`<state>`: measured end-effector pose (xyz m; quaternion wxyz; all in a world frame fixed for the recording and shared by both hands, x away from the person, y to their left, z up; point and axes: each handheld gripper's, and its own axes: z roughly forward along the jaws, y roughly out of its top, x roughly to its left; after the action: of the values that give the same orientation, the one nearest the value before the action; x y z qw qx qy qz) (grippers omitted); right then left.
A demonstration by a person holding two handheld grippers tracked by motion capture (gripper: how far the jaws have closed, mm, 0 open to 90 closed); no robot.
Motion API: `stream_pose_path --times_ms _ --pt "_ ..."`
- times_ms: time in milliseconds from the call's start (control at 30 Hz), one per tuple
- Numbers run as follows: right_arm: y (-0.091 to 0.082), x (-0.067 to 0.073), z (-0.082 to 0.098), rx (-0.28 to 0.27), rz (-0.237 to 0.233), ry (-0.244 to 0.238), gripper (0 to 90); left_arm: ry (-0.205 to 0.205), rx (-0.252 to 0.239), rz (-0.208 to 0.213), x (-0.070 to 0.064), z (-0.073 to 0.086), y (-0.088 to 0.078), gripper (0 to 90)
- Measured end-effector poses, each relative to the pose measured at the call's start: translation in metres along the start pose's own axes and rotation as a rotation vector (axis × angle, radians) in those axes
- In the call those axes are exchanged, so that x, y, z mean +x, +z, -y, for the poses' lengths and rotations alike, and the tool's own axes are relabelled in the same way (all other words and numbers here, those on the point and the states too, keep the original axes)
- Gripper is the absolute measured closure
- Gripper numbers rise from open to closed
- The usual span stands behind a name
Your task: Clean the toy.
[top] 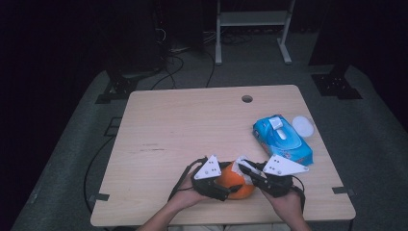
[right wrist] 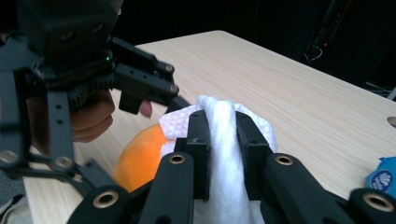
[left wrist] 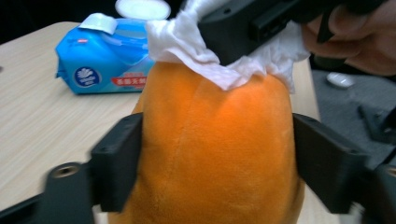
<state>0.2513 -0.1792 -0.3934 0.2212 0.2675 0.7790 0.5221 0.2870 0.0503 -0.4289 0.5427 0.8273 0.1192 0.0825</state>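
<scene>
Wiping an orange plush ball near the desk's front edge.

Orange plush ball [top: 235,185] is sitting between both hands; the left hand-held gripper [left wrist: 217,163] is bracketing its sides, jaws wide, contact unclear. The right hand-held gripper [right wrist: 219,140] is pinching a white wipe [right wrist: 224,154] tight, pressing it onto the ball's top from the right. The left gripper view is showing the wipe draped over the crown; the high view is placing the blue wipes pack [top: 284,139] on the desk [top: 183,120], well behind.
</scene>
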Motion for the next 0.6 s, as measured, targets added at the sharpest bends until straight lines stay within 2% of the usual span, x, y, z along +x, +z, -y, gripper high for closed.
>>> stream_pose_path --times_ms 100,167,233,367,467,567,600 --pt "0.000 0.001 0.001 0.006 0.003 -0.013 77.8 -0.030 0.007 -0.001 0.004 0.002 0.001 9.2" --pt "0.000 0.000 0.001 0.005 0.001 -0.008 77.8 -0.036 0.005 0.010 0.005 0.004 0.001 9.0" --pt "0.000 -0.001 0.001 0.003 -0.003 -0.007 77.8 -0.029 0.006 0.016 0.005 0.004 0.000 14.5" --pt "-0.002 -0.002 0.001 0.003 0.013 0.004 77.8 0.006 0.004 -0.024 0.001 0.000 -0.003 34.5" --pt "-0.005 0.008 -0.006 -0.007 0.021 -0.038 77.8 0.025 0.014 -0.039 -0.004 -0.005 -0.005 38.1" --pt "0.000 0.024 -0.012 0.003 -0.015 -0.087 77.7 0.047 0.029 -0.048 -0.008 -0.008 -0.002 38.4" --pt "0.002 0.028 -0.012 0.016 -0.012 -0.110 77.8 0.053 0.034 -0.052 -0.010 -0.007 -0.002 38.4"
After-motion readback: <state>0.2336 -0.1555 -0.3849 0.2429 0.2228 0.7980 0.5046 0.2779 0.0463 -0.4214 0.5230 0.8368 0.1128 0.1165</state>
